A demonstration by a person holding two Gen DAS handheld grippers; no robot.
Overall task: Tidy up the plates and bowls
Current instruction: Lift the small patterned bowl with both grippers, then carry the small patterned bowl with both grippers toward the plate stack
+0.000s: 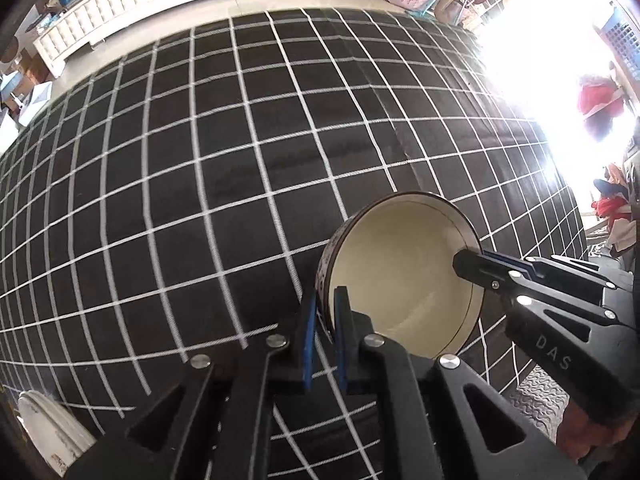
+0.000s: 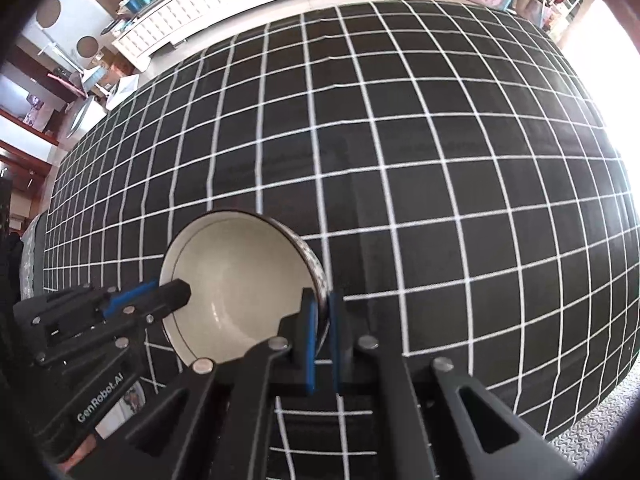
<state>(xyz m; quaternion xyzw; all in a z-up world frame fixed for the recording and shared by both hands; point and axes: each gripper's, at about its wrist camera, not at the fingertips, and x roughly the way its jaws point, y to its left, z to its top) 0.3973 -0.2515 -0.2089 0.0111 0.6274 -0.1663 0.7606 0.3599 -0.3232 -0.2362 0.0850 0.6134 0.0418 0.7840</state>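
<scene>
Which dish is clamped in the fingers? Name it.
The cream-lined bowl with the dark patterned outside: left gripper and right gripper pinch opposite sides of its rim. The white plate at lower left goes untouched.

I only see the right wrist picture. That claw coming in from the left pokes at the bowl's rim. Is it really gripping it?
Observer: Yes. The left wrist view shows the left gripper with its blue pads shut on the bowl, one inside the wall and one outside.
Visitor: Any other dishes around?
Observer: A white plate shows in that view's lower left corner, past the checked tablecloth.
Visitor: And in the glare on the right?
Observer: Something red, too washed out to identify.
</scene>
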